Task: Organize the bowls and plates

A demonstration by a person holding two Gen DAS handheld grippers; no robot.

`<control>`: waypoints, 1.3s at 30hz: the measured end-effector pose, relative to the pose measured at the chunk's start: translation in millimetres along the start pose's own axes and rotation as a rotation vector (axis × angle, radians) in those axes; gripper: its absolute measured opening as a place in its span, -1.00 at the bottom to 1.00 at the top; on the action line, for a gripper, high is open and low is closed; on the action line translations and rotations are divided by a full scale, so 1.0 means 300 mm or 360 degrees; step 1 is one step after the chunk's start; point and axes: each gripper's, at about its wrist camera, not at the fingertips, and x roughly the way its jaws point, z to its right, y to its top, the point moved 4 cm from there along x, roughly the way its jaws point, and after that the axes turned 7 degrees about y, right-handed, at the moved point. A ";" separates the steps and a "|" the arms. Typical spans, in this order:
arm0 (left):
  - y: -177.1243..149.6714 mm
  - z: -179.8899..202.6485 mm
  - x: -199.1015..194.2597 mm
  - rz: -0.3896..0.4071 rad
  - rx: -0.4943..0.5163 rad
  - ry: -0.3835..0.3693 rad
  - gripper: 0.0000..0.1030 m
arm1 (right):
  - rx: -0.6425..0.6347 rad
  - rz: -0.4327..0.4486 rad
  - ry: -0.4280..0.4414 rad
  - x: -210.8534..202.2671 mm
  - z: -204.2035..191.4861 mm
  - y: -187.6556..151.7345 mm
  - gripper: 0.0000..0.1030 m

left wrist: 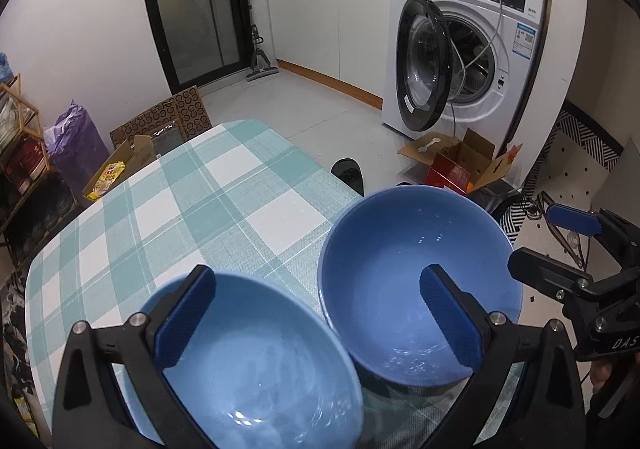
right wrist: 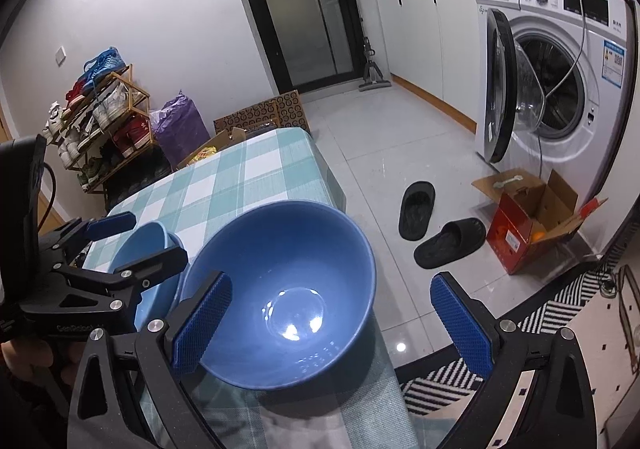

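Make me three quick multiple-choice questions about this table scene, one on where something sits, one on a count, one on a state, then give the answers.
1. Where does the darker blue bowl sit?
A. on the floor
B. at the edge of the checked table
C. inside the washing machine

2. How many bowls are on the table?
A. two
B. three
C. four

3. How is the washing machine door?
A. shut
B. removed
C. swung open

Answers:
1 B, its far side reaches the table edge, floor beyond.
2 A, only the darker bowl and the lighter blue bowl show.
3 C, the door stands out from the drum.
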 end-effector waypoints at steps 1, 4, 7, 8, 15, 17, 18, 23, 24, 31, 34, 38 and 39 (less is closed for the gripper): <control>0.006 0.008 0.005 0.0002 0.0017 0.0004 0.99 | 0.0005 -0.0012 -0.0006 0.008 0.008 -0.002 0.96; 0.021 0.028 0.020 0.0001 0.0057 0.0008 0.98 | 0.0021 -0.0051 -0.0003 0.033 0.027 -0.012 0.96; 0.031 0.045 0.041 -0.0010 0.0099 0.0013 0.97 | 0.0027 -0.0090 -0.0007 0.057 0.041 -0.022 0.96; 0.034 0.053 0.048 -0.0014 0.0120 0.0018 0.96 | 0.0024 -0.0098 -0.0011 0.062 0.042 -0.026 0.96; 0.044 0.067 0.099 -0.0075 0.0156 0.0000 0.82 | 0.0004 -0.0168 -0.0003 0.103 0.055 -0.051 0.96; 0.042 0.071 0.112 -0.0096 0.0161 -0.0007 0.74 | -0.0005 -0.0187 0.0003 0.115 0.054 -0.057 0.96; 0.040 0.073 0.117 -0.0104 0.0164 -0.0012 0.72 | -0.0012 -0.0197 0.0008 0.121 0.051 -0.061 0.96; 0.032 0.097 0.138 -0.0136 0.0190 -0.0038 0.62 | -0.0051 -0.0232 0.0016 0.140 0.037 -0.076 0.96; 0.030 0.103 0.141 -0.0147 0.0198 -0.0049 0.48 | -0.0052 -0.0235 0.0020 0.142 0.036 -0.078 0.96; 0.014 0.119 0.159 -0.0213 0.0251 -0.0038 0.31 | -0.0077 -0.0262 0.0036 0.154 0.024 -0.089 0.96; 0.008 0.126 0.164 -0.0237 0.0275 -0.0052 0.22 | -0.0090 -0.0272 0.0038 0.157 0.021 -0.092 0.96; 0.007 0.140 0.172 -0.0256 0.0305 -0.0075 0.21 | -0.0093 -0.0281 0.0041 0.160 0.020 -0.097 0.96; 0.006 0.142 0.175 -0.0263 0.0310 -0.0080 0.20 | -0.0094 -0.0282 0.0041 0.160 0.019 -0.098 0.96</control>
